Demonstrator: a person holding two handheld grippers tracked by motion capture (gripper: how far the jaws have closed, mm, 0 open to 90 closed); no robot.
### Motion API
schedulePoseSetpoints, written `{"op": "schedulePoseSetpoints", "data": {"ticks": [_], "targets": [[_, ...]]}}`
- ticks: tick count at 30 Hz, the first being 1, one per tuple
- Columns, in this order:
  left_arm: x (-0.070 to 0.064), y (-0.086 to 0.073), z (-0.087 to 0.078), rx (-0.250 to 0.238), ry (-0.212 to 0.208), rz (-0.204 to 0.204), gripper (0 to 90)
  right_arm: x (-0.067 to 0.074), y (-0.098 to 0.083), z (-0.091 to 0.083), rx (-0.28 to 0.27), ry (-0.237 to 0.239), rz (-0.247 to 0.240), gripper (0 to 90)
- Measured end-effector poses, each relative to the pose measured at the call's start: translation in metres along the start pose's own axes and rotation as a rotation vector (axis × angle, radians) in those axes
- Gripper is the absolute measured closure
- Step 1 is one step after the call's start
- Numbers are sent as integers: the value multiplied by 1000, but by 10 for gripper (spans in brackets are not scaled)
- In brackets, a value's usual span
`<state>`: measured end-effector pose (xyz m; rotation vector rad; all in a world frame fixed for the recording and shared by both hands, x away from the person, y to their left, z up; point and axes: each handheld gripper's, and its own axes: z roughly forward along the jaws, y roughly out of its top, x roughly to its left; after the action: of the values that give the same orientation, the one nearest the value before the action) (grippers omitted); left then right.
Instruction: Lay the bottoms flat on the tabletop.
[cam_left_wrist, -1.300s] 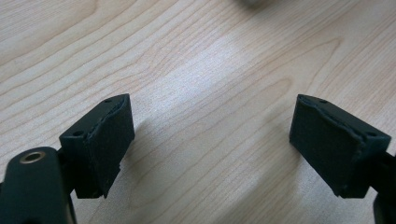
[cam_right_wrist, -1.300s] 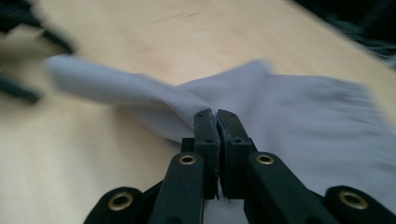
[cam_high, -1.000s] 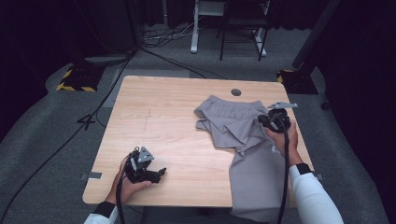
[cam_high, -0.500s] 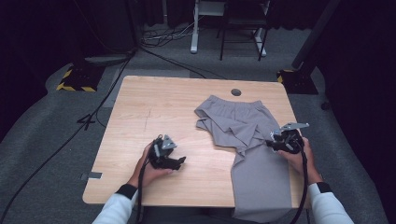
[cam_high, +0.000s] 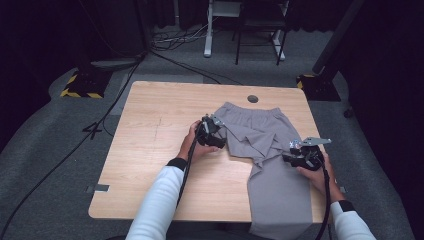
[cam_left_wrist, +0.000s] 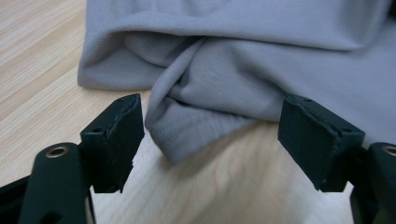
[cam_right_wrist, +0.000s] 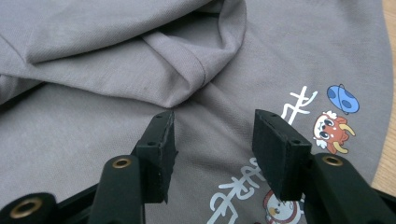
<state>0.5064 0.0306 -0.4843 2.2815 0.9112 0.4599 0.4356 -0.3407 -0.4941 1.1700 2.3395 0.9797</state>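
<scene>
Since a second ago the left gripper (cam_high: 214, 134) has crossed the table (cam_high: 150, 130) from its near left corner to the left edge of the grey trousers (cam_high: 265, 150), its jaws closing a little on the way; the right gripper (cam_high: 300, 156) has come back from the cloth's far right and down onto the near leg, its jaws opening, nothing between them

Nearest, at about five o'clock on the tabletop, one trouser leg hangs over the near edge. Just beyond, at three o'clock, the right gripper hovers over the flat leg, half open, gripping nothing. In its own view the jaws frame small printed cartoon figures (cam_right_wrist: 334, 126) and white characters (cam_right_wrist: 299, 105) that I cannot read; a folded hem (cam_right_wrist: 196, 70) lies past them

Farther in, near the centre, the left gripper stands wide open with a bunched fold of cloth (cam_left_wrist: 187, 126) between its pads (cam_left_wrist: 116, 140), not yet pinched

This looks like the step of taking hold to spread or fold the trousers. Next, the left jaws should shut on that fold while the right picks its own edge
</scene>
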Motion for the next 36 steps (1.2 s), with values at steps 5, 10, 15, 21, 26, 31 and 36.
{"op": "schedulePoseSetpoints", "data": {"ticks": [5,10,15,21,26,31,36], "targets": [[1,6,14,31,-23,-15,384,0,-2,-1,-11,0,-4,494],[1,6,11,26,-37,30,692,0,-2,-1,-11,1,-8,503],[2,3,-14,-28,-53,55,725,-1,-3,-1,-11,-8,1,526],[19,-7,-78,-137,-40,43,754,-1,-1,-2,-1,-27,17,530],[39,-35,-117,-146,22,26,774,0,0,-1,7,-42,24,547],[65,-81,-140,-116,85,-66,781,-2,1,-2,14,-66,36,559],[80,-122,-153,-81,121,-146,780,-12,0,-4,17,-140,72,574]]}}
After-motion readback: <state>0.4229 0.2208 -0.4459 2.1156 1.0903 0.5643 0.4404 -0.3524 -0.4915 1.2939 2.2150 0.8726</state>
